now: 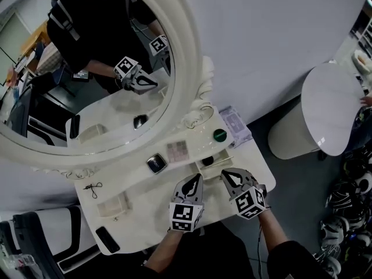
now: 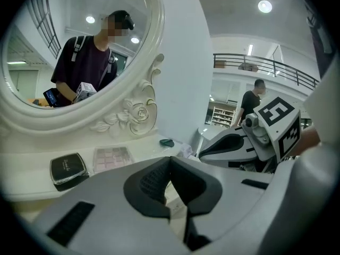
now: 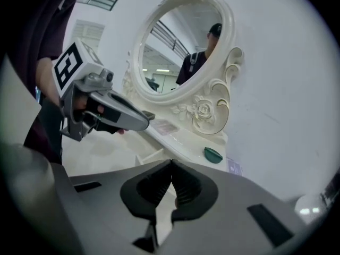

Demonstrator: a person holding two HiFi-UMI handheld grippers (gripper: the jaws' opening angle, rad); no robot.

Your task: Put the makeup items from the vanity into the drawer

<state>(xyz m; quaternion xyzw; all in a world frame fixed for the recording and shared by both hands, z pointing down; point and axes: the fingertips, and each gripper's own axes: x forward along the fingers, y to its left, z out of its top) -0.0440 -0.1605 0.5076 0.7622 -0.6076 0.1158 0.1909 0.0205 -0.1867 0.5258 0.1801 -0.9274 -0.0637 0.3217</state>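
The makeup items are lying on the white vanity surface (image 1: 145, 214) below the oval mirror (image 1: 187, 68). A black square compact (image 1: 156, 164) is sitting just left of a pale pink eyeshadow palette (image 1: 177, 151). Farther right, a round green item (image 1: 220, 135) is resting beside a lilac packet (image 1: 234, 121). The small open drawer (image 1: 220, 159) is sitting right of the palette, holding 1 dark round thing (image 1: 207, 161). On its near side, the left claw (image 1: 196, 179) and the right claw (image 1: 225, 174) are hovering side by side, both clenched on nothing.
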